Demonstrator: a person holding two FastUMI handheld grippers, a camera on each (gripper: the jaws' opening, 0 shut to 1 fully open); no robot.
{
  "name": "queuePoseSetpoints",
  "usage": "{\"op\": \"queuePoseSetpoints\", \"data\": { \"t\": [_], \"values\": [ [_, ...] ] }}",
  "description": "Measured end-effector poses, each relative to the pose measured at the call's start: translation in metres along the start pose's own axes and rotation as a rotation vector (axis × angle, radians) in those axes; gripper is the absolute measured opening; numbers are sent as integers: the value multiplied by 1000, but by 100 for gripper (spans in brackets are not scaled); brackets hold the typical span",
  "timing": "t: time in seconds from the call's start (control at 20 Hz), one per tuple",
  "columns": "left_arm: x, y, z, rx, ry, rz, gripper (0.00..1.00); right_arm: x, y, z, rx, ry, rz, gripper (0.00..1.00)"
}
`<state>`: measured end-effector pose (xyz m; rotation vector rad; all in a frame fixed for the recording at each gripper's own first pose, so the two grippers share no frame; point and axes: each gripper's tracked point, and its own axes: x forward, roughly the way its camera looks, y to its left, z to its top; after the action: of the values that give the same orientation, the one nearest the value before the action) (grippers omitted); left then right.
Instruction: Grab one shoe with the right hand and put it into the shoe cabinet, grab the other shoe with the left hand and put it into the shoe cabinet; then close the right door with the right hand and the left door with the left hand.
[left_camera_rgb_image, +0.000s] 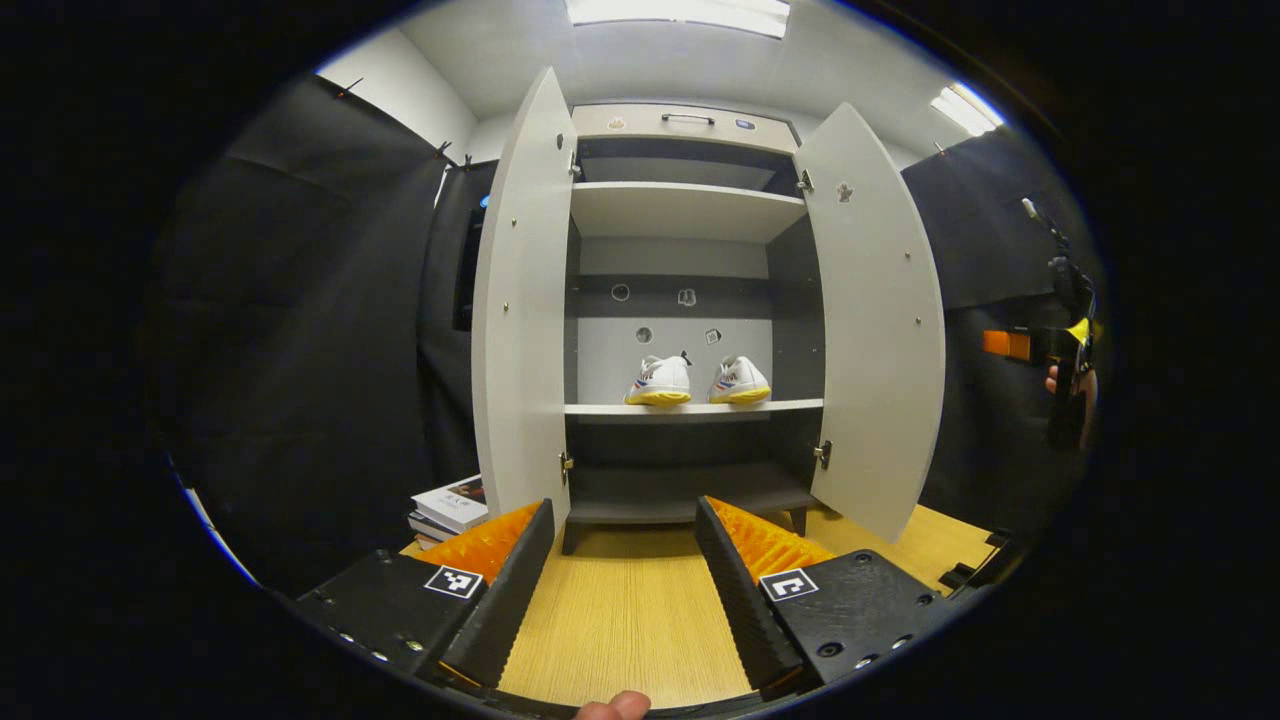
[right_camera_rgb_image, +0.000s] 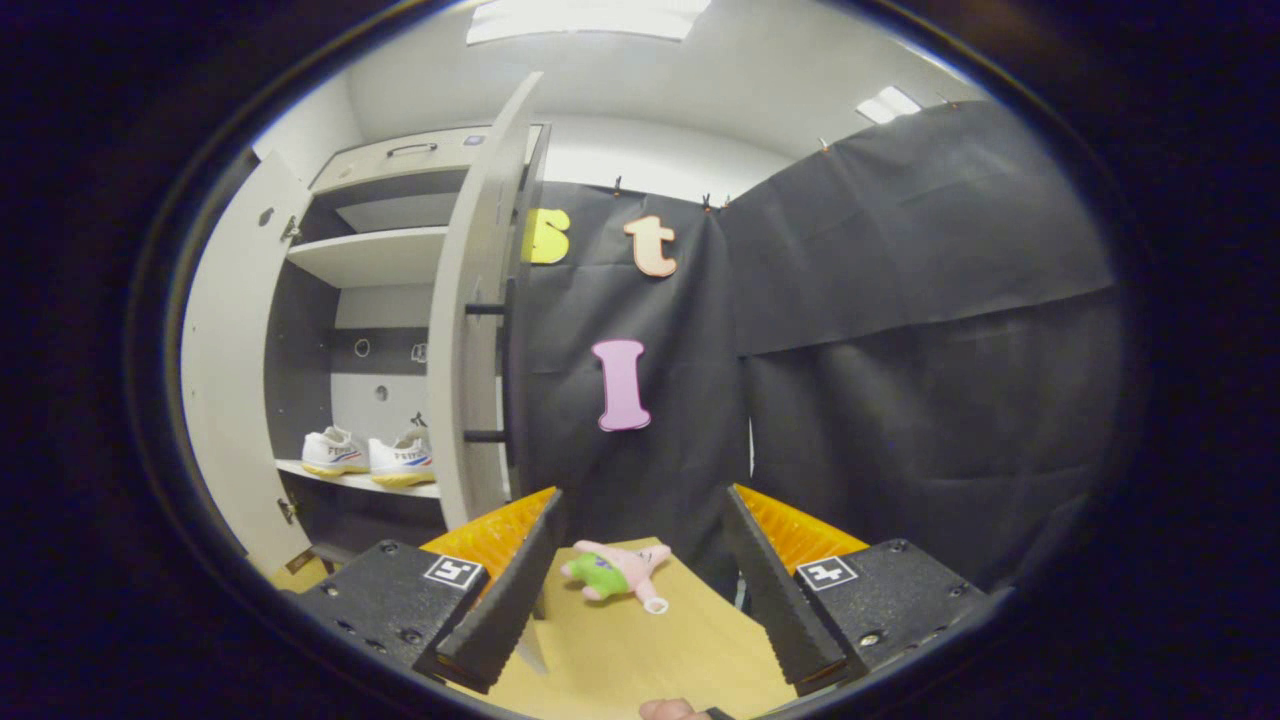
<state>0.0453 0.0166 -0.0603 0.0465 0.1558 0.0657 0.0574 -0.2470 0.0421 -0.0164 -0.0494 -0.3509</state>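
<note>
Two white shoes with yellow soles stand side by side on the middle shelf of the shoe cabinet (left_camera_rgb_image: 690, 215): the left shoe (left_camera_rgb_image: 661, 381) and the right shoe (left_camera_rgb_image: 740, 381). The cabinet's left door (left_camera_rgb_image: 522, 300) and right door (left_camera_rgb_image: 880, 320) both stand wide open. My left gripper (left_camera_rgb_image: 625, 520) is open over the wooden table, well in front of the cabinet. In the right gripper view the shoes (right_camera_rgb_image: 370, 455) sit on the shelf at the left, and the right door (right_camera_rgb_image: 468, 330) is edge-on with its black handle (right_camera_rgb_image: 485, 372). My right gripper (right_camera_rgb_image: 645, 510) is open, just right of that door.
A stack of books (left_camera_rgb_image: 450, 505) lies on the wooden table (left_camera_rgb_image: 620, 610) left of the cabinet. A small pink and green plush toy (right_camera_rgb_image: 612, 575) lies on the table between the right gripper's fingers. The other gripper and a hand (left_camera_rgb_image: 1065, 345) show at the far right.
</note>
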Motion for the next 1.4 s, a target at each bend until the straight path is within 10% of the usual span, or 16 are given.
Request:
{"op": "queuePoseSetpoints", "data": {
  "t": [0.45, 1.4],
  "values": [
    [-1, -1, -17, -2, 59, -24, 85, 76, 31, 28, -19, -5, 39, 97],
    [-1, -2, -21, -22, 84, -16, 85, 41, 179, 27, 91, -7, 316, 94]
  ]
}}
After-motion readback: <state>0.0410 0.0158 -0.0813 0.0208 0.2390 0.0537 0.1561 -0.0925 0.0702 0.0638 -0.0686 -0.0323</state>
